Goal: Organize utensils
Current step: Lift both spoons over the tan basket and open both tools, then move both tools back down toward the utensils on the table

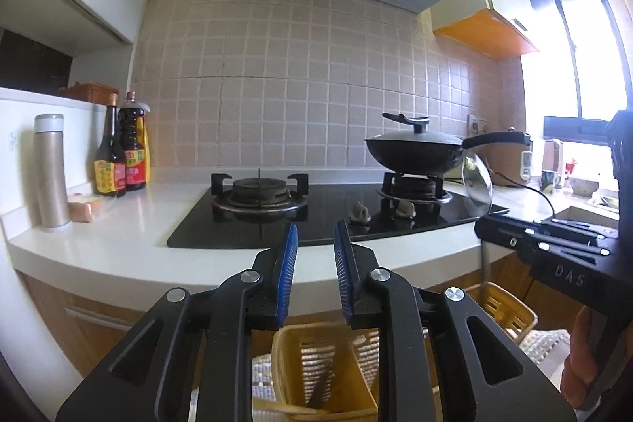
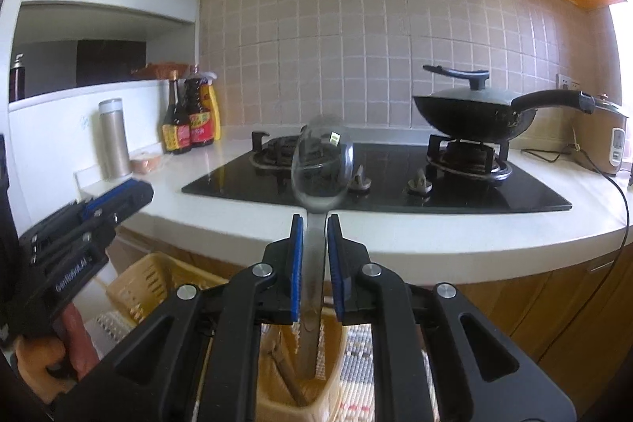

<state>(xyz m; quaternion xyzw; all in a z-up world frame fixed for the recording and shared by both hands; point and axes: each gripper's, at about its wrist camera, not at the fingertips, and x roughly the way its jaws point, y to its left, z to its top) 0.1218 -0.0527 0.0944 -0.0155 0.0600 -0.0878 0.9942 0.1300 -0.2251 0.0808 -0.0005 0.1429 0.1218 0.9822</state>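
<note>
My right gripper (image 2: pixel 315 224) is shut on the flat metal handle of a large steel spoon (image 2: pixel 322 165), bowl up in front of the stove; the handle's lower end hangs over a yellow slotted utensil basket (image 2: pixel 158 283) below the counter. The spoon's bowl also shows in the left wrist view (image 1: pixel 476 184), beside the right gripper (image 1: pixel 546 244). My left gripper (image 1: pixel 314 236) is open and empty, held above the same basket (image 1: pixel 320 362), which holds wooden utensils.
A black gas stove (image 1: pixel 316 212) sits in the white counter (image 1: pixel 118 248). A lidded wok (image 1: pixel 415 149) stands on the right burner. A steel flask (image 1: pixel 51 173) and sauce bottles (image 1: pixel 120 149) stand at the left. A rice cooker (image 2: pixel 605 141) stands at the right.
</note>
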